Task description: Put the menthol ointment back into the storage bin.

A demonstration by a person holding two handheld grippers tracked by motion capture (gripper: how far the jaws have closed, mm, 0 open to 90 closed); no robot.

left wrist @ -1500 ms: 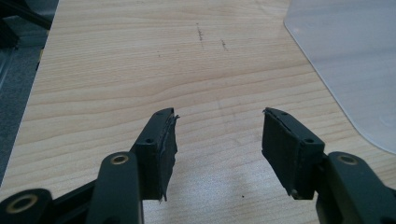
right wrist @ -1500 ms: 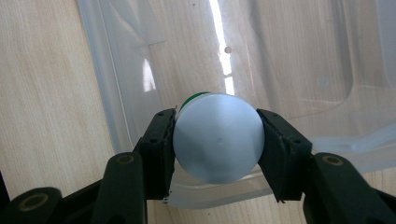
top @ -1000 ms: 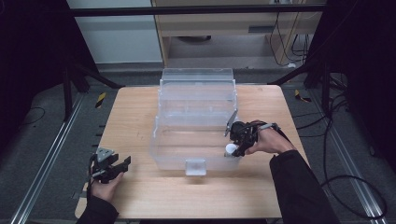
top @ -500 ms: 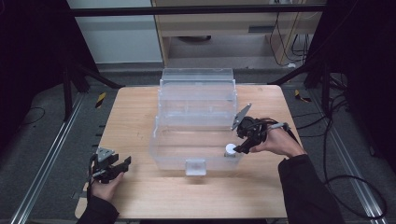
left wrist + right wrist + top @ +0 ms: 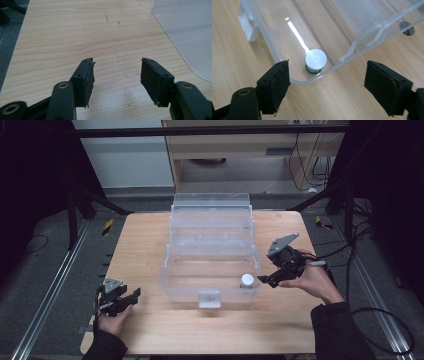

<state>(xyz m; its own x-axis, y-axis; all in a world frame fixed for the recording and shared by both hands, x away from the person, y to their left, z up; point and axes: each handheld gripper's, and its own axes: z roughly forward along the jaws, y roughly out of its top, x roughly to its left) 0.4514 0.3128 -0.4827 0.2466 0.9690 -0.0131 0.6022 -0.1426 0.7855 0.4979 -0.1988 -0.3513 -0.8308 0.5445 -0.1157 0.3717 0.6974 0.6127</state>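
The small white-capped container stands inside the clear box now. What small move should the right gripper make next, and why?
Probably draw the right gripper back from the clear box. The container stands upright in the box corner, and the fingers, which have just been opening, hold nothing.

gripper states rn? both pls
Left gripper: open, empty, over bare table.
Right gripper: jaws just opened, empty; small white-capped bottle stands in the clear box.
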